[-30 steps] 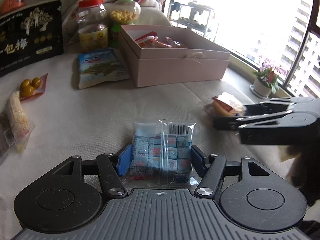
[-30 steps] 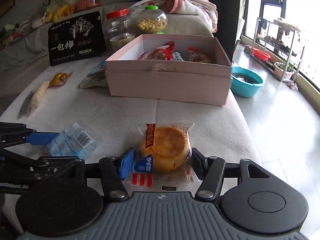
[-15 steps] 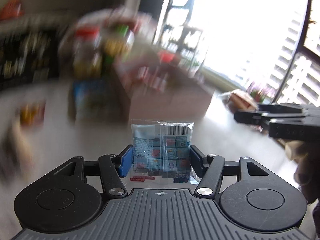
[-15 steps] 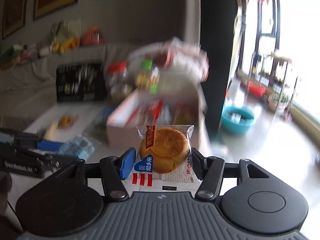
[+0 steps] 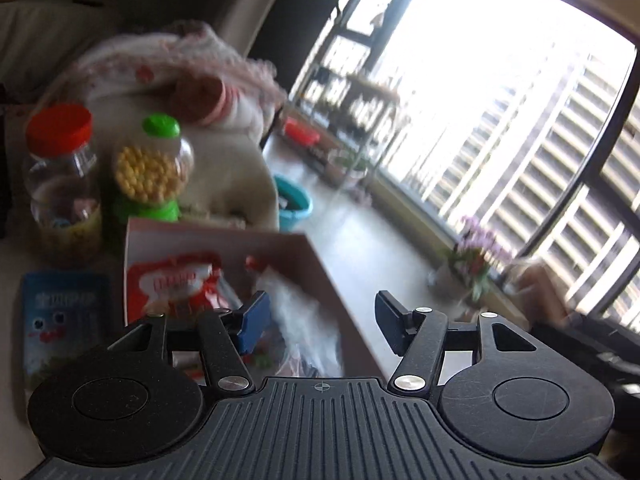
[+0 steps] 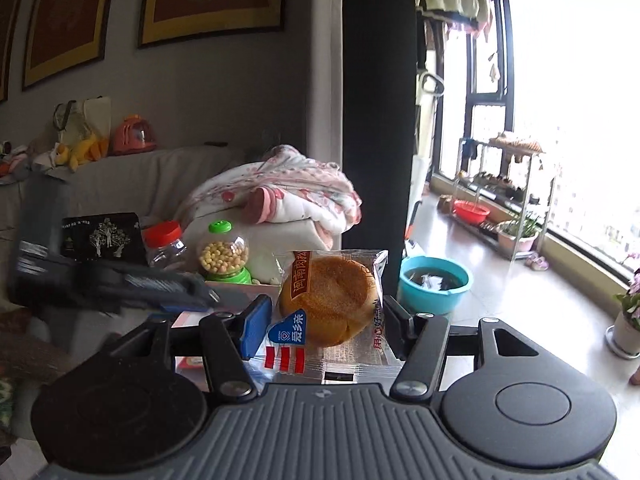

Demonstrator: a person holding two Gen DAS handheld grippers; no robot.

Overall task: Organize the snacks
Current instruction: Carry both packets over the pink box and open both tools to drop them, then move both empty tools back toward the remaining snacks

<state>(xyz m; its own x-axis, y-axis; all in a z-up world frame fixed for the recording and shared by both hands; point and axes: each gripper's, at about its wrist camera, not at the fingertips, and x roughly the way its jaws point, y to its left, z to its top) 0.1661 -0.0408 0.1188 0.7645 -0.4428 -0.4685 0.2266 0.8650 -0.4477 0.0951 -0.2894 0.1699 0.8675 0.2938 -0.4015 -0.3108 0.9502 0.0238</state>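
My left gripper [image 5: 320, 322] is open above the pink box [image 5: 320, 268]. The clear packet of blue sweets [image 5: 308, 324] is blurred below the jaws, inside the box beside a red snack bag [image 5: 176, 284]. My right gripper [image 6: 326, 316] is shut on a wrapped round cake [image 6: 328, 300] and holds it in the air. The left gripper [image 6: 120, 284] shows blurred at the left of the right wrist view, over the box edge [image 6: 244, 290].
A red-lidded jar [image 5: 60, 176] and a green-lidded jar of yellow balls [image 5: 150, 168] stand behind the box. A blue snack bag [image 5: 60, 320] lies left of it. A folded blanket [image 6: 280, 196], a teal basin [image 6: 434, 284] and potted flowers [image 5: 476, 260] are beyond.
Both grippers rose and moved toward the box. My left gripper opened and let go of the blue sweets packet over the box. The right one still holds the cake.
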